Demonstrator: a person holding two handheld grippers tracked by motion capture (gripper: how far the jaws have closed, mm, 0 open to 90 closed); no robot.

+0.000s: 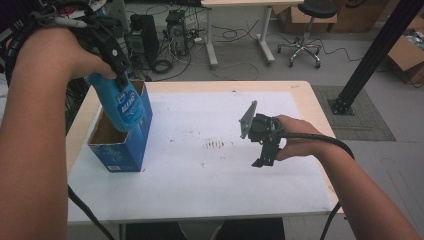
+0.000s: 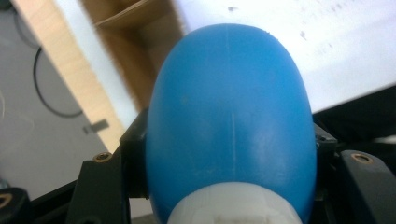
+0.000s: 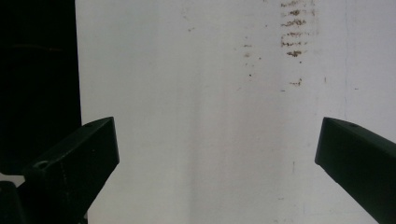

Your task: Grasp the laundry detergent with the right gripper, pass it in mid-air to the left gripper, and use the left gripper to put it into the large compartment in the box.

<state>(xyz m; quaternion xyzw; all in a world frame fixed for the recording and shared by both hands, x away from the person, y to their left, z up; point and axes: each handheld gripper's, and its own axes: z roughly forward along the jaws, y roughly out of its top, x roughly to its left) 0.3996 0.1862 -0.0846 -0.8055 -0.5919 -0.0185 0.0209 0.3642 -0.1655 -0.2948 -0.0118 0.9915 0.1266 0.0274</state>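
So the left gripper (image 1: 119, 75) is clamped on a blue bottle (image 1: 122, 105), jaws pressing its sides up near the white cap end. From the left gripper view the bottle (image 2: 229, 121) bulges out between the two black jaws, with the white cap (image 2: 233, 207) right at the bottom of the picture. In the high view the bottle hangs bottom-down, a bit tilted, and its lower end sits in the open top of a blue cardboard box (image 1: 122, 145). Can't tell whether it touches the inside walls of the box or not.

That box stands upright close to the left edge of the surface (image 1: 210, 170), roughly halfway along that edge, with its top flaps open and brown cardboard showing inside. A white sheet covers most of the surface, with a patch of small brownish marks (image 1: 216, 144) around the middle.

The right gripper (image 1: 262, 159) is over the right half of the surface, well apart from box and bottle, pointing down. Its jaws are spread wide with nothing between them, and the right gripper view has just the white sheet and those marks (image 3: 294, 42) under it.
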